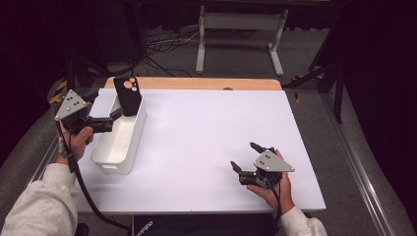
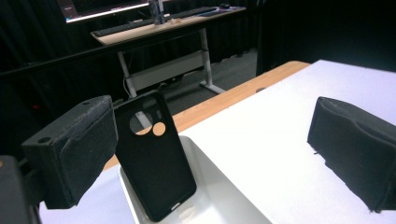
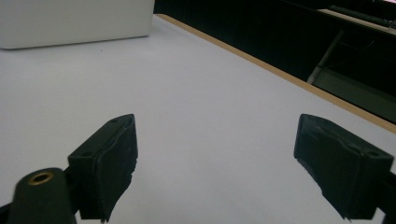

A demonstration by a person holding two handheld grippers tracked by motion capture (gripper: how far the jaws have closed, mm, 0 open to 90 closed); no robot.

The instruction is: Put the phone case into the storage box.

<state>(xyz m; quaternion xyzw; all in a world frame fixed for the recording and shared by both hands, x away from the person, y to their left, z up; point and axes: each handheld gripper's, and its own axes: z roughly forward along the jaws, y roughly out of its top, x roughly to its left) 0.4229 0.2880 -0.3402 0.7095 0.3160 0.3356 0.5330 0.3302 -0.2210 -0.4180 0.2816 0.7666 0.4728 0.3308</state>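
We are holding the left tool (image 1: 114, 114) beside a black phone case (image 1: 129, 96) that is standing tilted in the white bin (image 1: 115, 147). Our right tool (image 1: 244, 158) is resting on the white table (image 1: 206, 132), jaws spread, well apart from the bin.

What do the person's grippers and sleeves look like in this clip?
Both grippers are black with two blocky, dark-padded jaws. The left gripper and right gripper each carry a grey three-cornered plate with small holes on top. A black cable trails from the left one along the forearm. A brass-coloured ring sits on the right gripper's body. The sleeves are light grey.
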